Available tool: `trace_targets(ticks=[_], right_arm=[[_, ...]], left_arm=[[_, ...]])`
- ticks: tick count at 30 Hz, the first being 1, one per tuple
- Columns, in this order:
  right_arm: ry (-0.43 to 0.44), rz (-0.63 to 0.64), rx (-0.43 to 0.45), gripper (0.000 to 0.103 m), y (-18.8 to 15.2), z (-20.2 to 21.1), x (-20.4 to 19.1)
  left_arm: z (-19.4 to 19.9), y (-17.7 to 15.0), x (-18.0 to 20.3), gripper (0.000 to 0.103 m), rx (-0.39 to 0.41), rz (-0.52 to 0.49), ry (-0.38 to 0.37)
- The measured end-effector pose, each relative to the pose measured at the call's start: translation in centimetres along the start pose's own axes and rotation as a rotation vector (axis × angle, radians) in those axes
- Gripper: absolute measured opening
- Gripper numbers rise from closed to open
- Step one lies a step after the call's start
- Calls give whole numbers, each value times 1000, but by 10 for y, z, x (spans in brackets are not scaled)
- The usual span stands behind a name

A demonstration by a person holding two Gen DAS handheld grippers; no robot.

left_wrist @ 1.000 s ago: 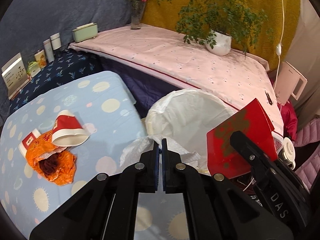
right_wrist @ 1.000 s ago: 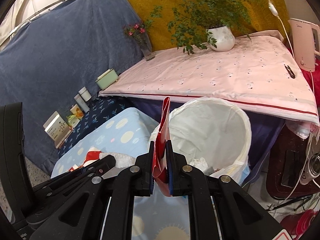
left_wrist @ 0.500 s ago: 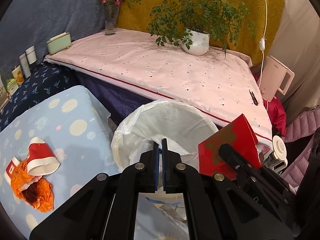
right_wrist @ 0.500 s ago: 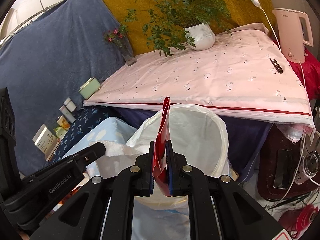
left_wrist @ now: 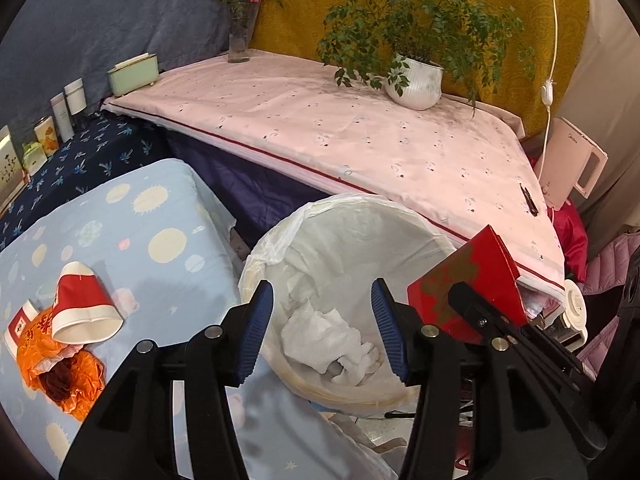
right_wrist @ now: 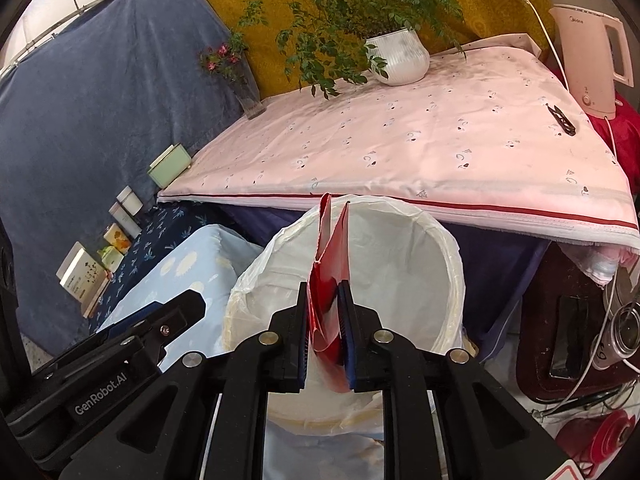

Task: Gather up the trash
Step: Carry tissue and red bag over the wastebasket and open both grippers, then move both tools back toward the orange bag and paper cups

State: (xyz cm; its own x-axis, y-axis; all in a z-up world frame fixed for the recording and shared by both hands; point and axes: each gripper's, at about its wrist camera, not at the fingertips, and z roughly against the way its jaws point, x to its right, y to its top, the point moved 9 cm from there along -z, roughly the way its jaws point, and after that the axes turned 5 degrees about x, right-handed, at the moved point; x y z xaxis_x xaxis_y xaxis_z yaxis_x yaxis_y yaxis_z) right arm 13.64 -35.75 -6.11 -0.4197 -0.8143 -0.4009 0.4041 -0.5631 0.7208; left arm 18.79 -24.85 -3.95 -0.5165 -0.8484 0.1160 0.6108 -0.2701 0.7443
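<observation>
Beyond the lined bin's (left_wrist: 400, 216) rim, left gripper (left_wrist: 322, 330) opening (empty), right gripper (right_wrist: 325, 332) loosening on red carton (right_wrist: 332, 264).

We read "GenRobot.AI" in white on the black left gripper (right_wrist: 100, 380), and a faint "Midea" on the pink kettle (right_wrist: 588, 40).

We record even, soft indoor light, faint shadows, sharp focus, strong fisheye bending and dark vignetted corners.
</observation>
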Motion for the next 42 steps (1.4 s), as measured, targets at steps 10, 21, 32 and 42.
trace_targets(ticks=[10,21,32,42], right_arm=[[-10,20,15,48,-2,-5,-17],[4,44,19,54,-6,2,-43],[46,108,-17,54,-33,10,-88],[108,167,-65,54,-66,16,-140]], left_arm=[[5,-8,-38,63,-2,74,57],[21,-18,-71,66,6,122,97],[51,-39,-124,68,11,202,158],[85,-66,-179,68,10,268,237]])
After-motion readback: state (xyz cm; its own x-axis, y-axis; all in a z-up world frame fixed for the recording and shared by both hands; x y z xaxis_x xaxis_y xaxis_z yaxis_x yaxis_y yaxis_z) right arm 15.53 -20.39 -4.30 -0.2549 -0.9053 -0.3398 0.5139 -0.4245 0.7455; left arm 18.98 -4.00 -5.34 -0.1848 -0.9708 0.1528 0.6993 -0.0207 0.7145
